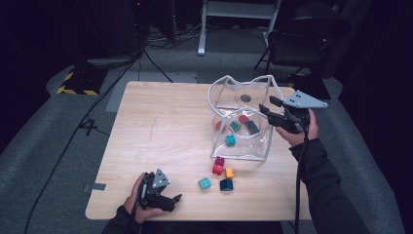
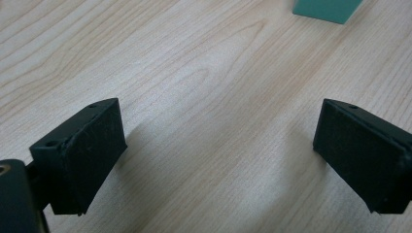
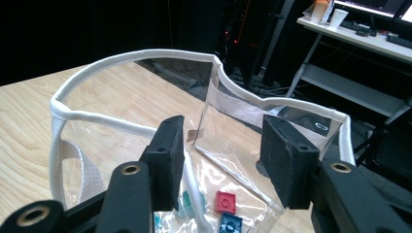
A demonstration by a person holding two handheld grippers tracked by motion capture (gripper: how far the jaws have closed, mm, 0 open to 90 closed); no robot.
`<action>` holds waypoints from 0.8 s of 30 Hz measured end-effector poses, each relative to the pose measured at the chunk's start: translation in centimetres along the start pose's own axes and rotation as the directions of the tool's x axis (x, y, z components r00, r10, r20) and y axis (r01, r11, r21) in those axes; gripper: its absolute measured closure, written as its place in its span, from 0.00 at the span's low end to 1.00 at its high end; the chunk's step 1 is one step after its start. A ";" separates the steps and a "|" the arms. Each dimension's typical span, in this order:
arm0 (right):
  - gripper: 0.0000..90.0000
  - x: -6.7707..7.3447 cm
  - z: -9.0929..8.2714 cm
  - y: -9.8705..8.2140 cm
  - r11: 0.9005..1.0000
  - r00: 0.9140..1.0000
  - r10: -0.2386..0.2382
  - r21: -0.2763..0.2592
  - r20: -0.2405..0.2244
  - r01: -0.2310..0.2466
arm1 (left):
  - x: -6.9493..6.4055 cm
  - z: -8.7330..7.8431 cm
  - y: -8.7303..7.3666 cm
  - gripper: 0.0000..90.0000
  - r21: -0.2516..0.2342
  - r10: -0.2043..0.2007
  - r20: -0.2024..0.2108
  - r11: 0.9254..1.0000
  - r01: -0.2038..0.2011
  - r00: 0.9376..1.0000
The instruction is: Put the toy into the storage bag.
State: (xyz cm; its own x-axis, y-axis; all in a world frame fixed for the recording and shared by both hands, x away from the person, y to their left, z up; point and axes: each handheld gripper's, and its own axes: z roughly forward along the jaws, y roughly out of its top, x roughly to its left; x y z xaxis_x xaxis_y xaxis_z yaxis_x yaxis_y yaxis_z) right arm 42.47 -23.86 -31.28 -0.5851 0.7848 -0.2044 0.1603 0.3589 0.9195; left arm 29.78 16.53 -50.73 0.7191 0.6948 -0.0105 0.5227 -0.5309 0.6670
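Observation:
A clear plastic bag with white trim stands open on the right half of the wooden table. Several small blocks lie inside it, among them a red one and a teal one. My right gripper hovers at the bag's right rim, open; in the right gripper view the gripper has its jaws just above the white rim, over a red block. My left gripper rests open near the front edge with bare wood between its jaws, as the left gripper view of the gripper confirms.
In front of the bag lie loose blocks: a magenta-and-red stack, an orange one, a dark blue one and a teal one, the teal block being just ahead of the left jaws. A dark chair stands behind the table.

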 end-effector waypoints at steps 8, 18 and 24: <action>0.55 0.2 -1.4 0.0 1.000 1.000 -0.007 -0.017 -0.010 0.007 | 0.0 0.0 0.0 0.06 0.000 0.000 0.000 1.000 0.000 1.000; 0.54 0.4 -3.7 -0.1 0.999 0.999 -0.025 -0.043 -0.042 0.023 | 0.0 0.0 0.0 0.05 0.000 0.000 0.000 1.000 0.000 1.000; 0.52 0.9 -4.9 -0.4 0.998 0.997 -0.036 -0.056 -0.066 0.032 | 0.0 0.0 0.0 0.05 0.000 0.000 0.000 1.000 0.000 1.000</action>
State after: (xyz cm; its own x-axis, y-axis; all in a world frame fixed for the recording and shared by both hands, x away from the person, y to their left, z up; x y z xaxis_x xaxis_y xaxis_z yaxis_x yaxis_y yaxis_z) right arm 38.01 -25.76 -30.21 -0.6420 0.7360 -0.2146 0.0963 0.3551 0.9299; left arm 29.78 16.53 -50.73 0.7191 0.6948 -0.0103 0.5227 -0.5311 0.6668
